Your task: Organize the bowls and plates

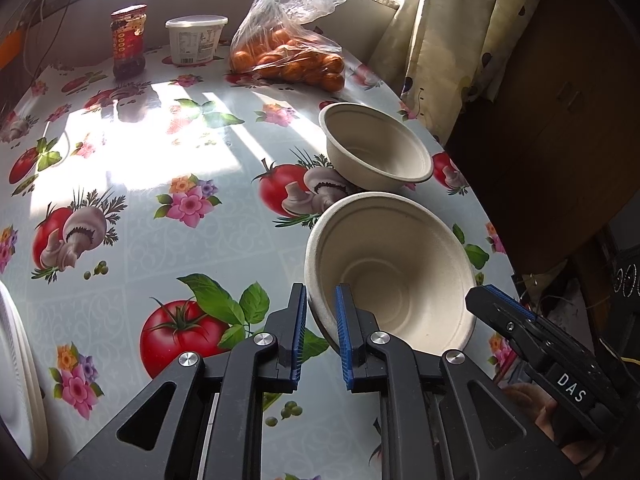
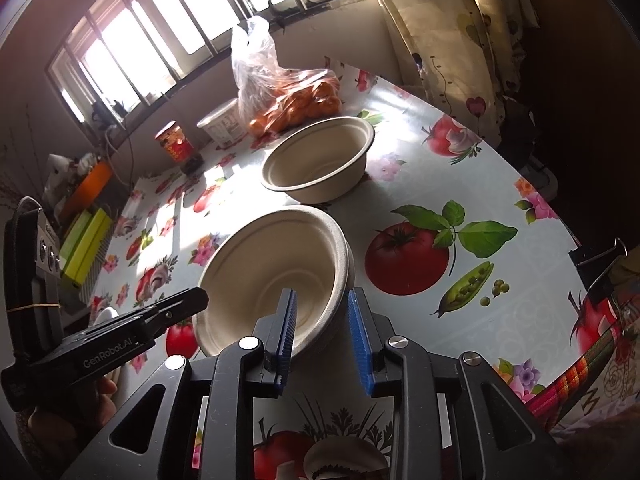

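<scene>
1. Where both of my tongs meet at the lower middle of each view, a beige paper bowl sits tilted, its rim straddled from two sides.
2. My left gripper has its blue-padded fingers on either side of the bowl's near rim; a gap shows, so I cannot tell whether they are clamped on it.
3. My right gripper straddles the opposite rim with its fingers visibly apart, one inside the bowl and one outside.
4. A second beige bowl stands upright on the table just beyond the first, toward the upper right of the left view.
5. White plates show at the left edge of that view.
6. Farther back on the floral tablecloth, near the top, are a bag of oranges, a white tub and a red jar.
</scene>
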A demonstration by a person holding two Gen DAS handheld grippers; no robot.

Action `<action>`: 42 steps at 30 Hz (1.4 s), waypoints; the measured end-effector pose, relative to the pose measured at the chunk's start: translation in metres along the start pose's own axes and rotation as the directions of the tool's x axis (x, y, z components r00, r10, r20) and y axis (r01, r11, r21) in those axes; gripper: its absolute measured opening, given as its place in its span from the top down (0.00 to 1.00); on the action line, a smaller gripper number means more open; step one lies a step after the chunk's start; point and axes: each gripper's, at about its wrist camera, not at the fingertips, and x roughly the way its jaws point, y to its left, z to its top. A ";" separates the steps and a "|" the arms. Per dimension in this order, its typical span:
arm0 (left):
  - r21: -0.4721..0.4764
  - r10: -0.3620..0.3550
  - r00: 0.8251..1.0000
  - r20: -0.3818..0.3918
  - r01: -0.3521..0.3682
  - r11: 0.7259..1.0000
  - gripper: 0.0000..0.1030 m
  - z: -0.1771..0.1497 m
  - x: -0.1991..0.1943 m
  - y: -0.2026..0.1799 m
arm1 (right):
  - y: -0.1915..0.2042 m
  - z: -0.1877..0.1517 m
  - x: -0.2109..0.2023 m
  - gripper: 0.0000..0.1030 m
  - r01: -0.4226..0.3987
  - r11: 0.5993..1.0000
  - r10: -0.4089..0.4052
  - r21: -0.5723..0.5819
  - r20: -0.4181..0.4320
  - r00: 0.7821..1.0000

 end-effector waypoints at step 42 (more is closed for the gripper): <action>0.052 0.037 0.992 0.117 -0.044 0.998 0.80 0.053 -0.015 0.011 | -0.020 0.045 -0.012 0.59 0.068 0.997 -0.065 -0.032 0.081 0.995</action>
